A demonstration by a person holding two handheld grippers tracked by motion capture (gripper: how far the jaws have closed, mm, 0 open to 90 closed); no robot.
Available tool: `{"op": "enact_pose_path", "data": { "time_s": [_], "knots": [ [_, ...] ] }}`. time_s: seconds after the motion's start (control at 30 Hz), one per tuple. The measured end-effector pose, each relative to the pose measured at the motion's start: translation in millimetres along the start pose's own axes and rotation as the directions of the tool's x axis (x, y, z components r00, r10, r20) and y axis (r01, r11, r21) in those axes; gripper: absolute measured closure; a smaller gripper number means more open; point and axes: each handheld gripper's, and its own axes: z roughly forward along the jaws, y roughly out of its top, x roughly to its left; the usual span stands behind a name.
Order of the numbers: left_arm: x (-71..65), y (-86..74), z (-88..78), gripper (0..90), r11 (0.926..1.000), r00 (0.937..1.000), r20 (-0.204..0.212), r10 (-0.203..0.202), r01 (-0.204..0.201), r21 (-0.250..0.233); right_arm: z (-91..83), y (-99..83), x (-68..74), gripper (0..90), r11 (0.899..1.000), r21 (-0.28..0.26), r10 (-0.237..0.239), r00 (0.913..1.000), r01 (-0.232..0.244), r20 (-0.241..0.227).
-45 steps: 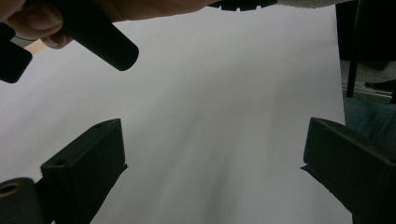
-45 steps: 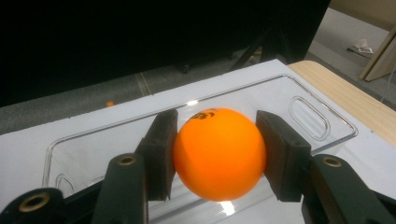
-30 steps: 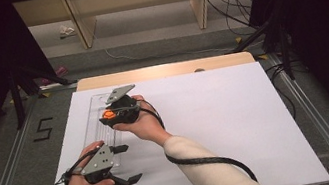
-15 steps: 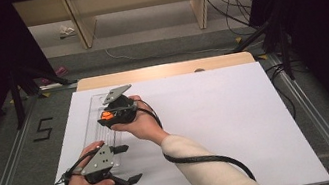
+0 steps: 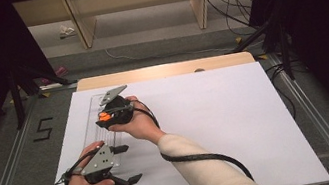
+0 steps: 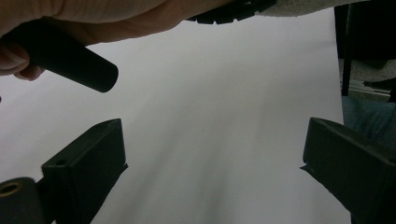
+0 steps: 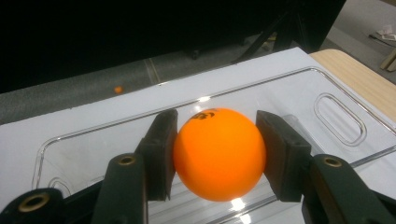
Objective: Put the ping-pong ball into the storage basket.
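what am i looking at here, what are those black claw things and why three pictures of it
A person sits at a table covered in white, holding a hand-operated two-jaw gripper in each hand. The high view looks down from above. The other two come from small cameras riding on each gripper, looking along its jaws. The right gripper is shut on an orange ball, held over a clear plastic tray lying on the table. The left gripper has its jaws wide open with nothing between them, above bare white surface near the table's front edge.
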Motion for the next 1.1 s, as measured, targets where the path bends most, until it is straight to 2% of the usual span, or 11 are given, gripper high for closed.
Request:
{"op": "enact_pose_path", "data": {
  "time_s": [0.87,1.0,1.1],
  "knots": [
    [0.1,-0.4,-0.4,5.5,1.0000,1.0000,0.005,0.001,-0.001,0.003,25.2,-7.4,-7.0,51.2,0.998,0.060,0.029,0.9996,-0.029,0.000],
    [0.0,-0.5,-0.1,5.5,1.0000,1.0000,0.004,0.001,-0.001,0.002,25.2,-6.2,-6.7,47.1,0.998,0.059,0.023,0.9997,-0.024,0.002],
    [0.1,-0.4,-0.4,5.5,1.0000,1.0000,0.005,0.001,-0.001,0.003,24.1,-4.9,-6.4,39.4,0.998,0.052,0.028,0.9996,-0.028,0.007]
  ]
}}
